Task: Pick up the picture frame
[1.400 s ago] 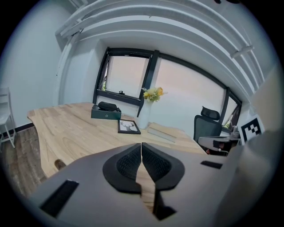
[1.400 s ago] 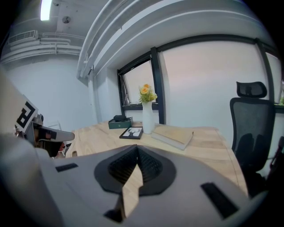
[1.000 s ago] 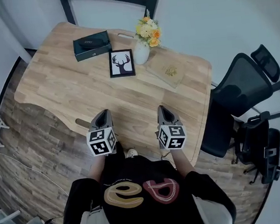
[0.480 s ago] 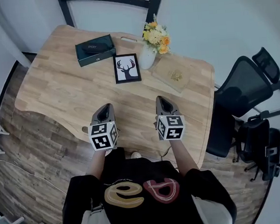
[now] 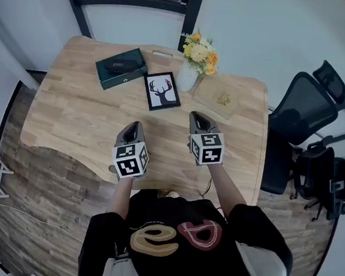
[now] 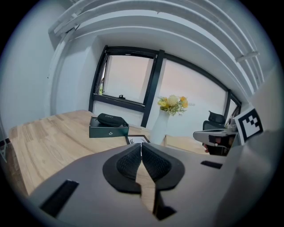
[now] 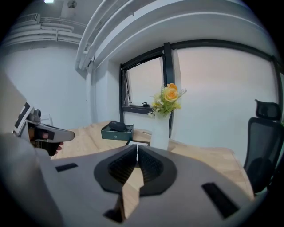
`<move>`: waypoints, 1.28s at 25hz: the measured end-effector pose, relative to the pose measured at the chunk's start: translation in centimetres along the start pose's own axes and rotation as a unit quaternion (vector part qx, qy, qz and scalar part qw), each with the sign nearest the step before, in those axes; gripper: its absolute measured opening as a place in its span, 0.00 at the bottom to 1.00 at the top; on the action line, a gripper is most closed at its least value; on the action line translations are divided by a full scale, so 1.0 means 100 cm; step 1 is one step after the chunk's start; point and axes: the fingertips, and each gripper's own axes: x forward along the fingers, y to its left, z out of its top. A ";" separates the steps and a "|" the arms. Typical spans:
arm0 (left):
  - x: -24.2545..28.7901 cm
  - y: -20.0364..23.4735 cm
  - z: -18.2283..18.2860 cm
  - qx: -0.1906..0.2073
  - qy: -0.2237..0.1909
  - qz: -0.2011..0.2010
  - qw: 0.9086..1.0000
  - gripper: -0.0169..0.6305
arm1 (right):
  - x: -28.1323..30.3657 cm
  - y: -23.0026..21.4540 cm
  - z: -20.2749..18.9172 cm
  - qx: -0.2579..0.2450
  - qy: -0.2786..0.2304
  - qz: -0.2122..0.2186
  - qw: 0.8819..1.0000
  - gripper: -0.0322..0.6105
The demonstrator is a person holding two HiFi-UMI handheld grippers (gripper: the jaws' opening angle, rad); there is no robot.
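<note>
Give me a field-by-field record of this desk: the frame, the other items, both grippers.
surface: light wooden table
target: black picture frame with a deer silhouette, lying flat, untouched
left of frame, farther back: dark green box with a black case on top
right of frame: white vase of yellow flowers; flat wooden square
left gripper: shut, empty, short of the frame
right gripper: shut, empty, short of the frame

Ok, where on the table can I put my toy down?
The biggest bare patch is the left of the table, from its edge to the green box and picture frame. A smaller strip lies between the frame and the left gripper and right gripper. It is crowded at the back right: frame, vase and wooden board sit close together.
</note>
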 end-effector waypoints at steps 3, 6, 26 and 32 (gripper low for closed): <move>0.013 0.005 0.005 0.002 0.002 -0.007 1.000 0.05 | 0.018 0.002 0.003 -0.002 0.008 -0.005 1.000 0.08; 0.030 0.007 0.001 0.017 0.023 -0.020 0.999 0.05 | 0.032 0.002 0.006 -0.002 0.015 -0.010 1.000 0.08; 0.122 0.041 0.010 -0.028 0.064 -0.011 0.998 0.05 | 0.131 -0.011 -0.009 0.031 0.095 -0.019 0.995 0.13; 0.148 0.048 0.000 -0.064 0.098 -0.011 0.993 0.06 | 0.154 -0.019 -0.020 0.027 0.126 -0.019 0.991 0.15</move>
